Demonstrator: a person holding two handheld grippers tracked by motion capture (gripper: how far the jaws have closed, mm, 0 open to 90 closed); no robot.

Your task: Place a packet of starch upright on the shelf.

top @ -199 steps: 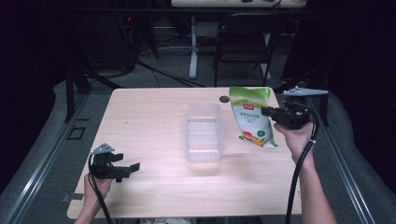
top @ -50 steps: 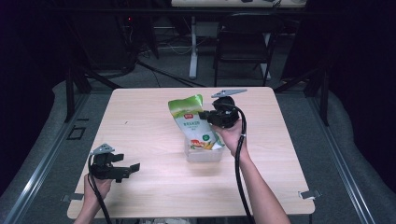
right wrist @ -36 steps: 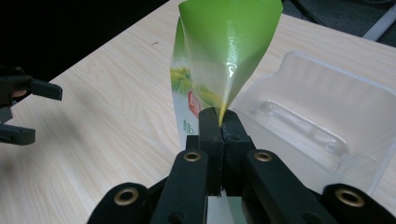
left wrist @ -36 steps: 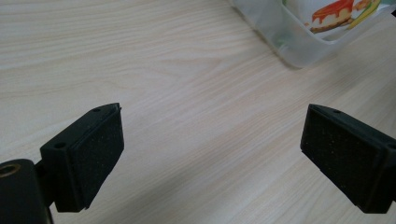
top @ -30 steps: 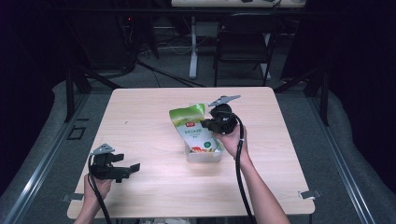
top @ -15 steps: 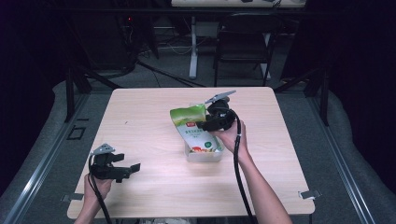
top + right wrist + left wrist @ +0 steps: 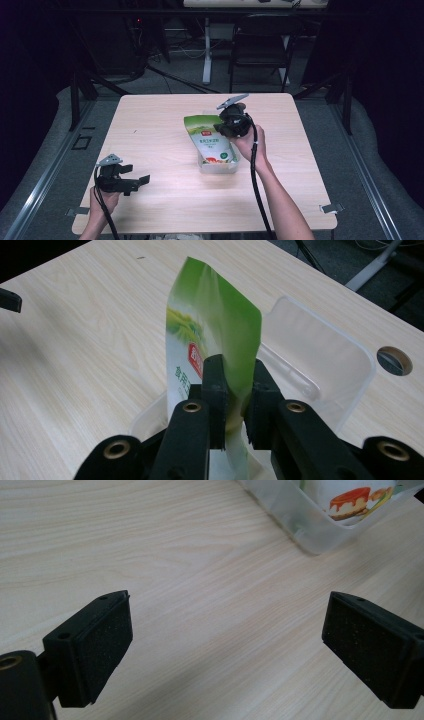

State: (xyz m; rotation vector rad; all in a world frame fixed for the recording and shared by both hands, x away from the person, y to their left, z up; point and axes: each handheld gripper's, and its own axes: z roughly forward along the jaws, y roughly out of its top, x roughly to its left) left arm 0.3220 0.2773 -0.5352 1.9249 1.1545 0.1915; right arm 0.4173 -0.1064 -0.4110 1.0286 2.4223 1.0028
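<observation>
The green pouch (image 7: 207,142) now lies lower in the clear container (image 7: 218,165) than a moment ago, leaning on its far wall; the right gripper (image 7: 235,385), whose jaws have just been closing, pinches the pouch edge. The left gripper (image 7: 227,645) rests released near the table (image 7: 165,210) front; I judge only the letting go remains.

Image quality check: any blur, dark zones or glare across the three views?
High view: table evenly lit, surroundings nearly black, image soft. Left gripper view: pads and wood grain sharp, clear bin slightly soft. Right gripper view: green pouch in focus, the near gripper body soft, mild sheen on the bin wall.
</observation>
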